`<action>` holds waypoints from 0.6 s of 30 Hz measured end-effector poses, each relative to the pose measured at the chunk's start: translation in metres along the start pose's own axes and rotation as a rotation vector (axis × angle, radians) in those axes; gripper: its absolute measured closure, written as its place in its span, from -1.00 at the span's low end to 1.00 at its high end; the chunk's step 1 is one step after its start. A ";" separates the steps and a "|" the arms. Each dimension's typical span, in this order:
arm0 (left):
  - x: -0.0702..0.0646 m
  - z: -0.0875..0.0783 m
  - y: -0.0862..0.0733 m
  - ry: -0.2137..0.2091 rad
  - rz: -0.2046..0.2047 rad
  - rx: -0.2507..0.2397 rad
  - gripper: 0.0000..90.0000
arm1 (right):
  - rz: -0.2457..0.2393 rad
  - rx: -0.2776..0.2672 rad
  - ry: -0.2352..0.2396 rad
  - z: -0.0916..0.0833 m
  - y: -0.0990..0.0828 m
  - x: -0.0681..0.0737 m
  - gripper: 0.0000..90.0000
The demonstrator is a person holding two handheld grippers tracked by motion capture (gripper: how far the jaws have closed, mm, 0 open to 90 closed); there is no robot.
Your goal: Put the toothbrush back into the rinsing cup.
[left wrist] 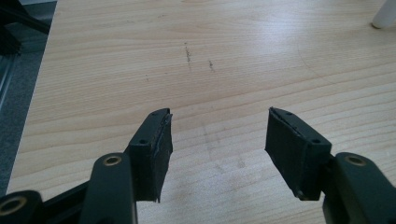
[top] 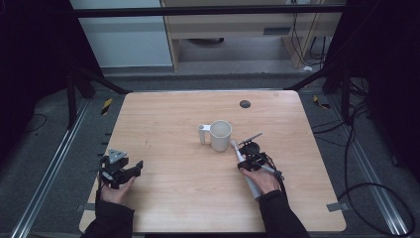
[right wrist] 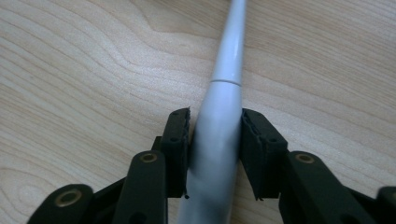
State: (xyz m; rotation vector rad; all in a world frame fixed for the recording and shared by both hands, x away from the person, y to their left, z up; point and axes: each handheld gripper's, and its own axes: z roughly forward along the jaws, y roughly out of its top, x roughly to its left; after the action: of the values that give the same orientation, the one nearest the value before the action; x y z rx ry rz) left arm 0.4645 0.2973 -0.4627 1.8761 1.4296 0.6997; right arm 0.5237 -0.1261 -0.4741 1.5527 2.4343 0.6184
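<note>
The right gripper [right wrist: 215,154] was clenched on a long white wand-like tool [right wrist: 224,116], its black jaws pressed to either side of the thick lower body; the tool was smooth, round in section, pale grey-white in the grip and brighter white above a thin seam ring, beyond which it tapered to a narrow neck running out of the top of the right gripper view; what kind of tool it was could not be told. In the high view the tool [top: 236,152] lay slanted over the right-centre of the wooden table [top: 168,198], its slim end just beside the base of a cream mug [top: 220,135], whether touching could not be told, its thick end under the right hand [top: 261,179]; the mug stood upright near table centre with its handle to the left. The left gripper [top: 134,169] was held low near the table's left edge, well apart from the mug; in the left gripper view its jaws stood wide apart over bare wood, nothing between them.
</note>
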 end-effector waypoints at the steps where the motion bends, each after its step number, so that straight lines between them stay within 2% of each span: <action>1: 0.000 0.000 0.000 0.000 0.000 0.000 -0.11 | 0.003 0.002 -0.009 0.000 0.000 0.001 0.47; 18: 0.000 0.000 0.000 0.000 -0.001 0.001 -0.11 | 0.032 0.015 -0.015 -0.005 -0.002 -0.005 0.50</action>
State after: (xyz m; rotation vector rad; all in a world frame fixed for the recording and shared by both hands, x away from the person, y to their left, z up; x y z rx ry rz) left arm 0.4647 0.2974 -0.4629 1.8763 1.4312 0.6979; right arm 0.5228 -0.1327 -0.4704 1.5997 2.4131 0.5930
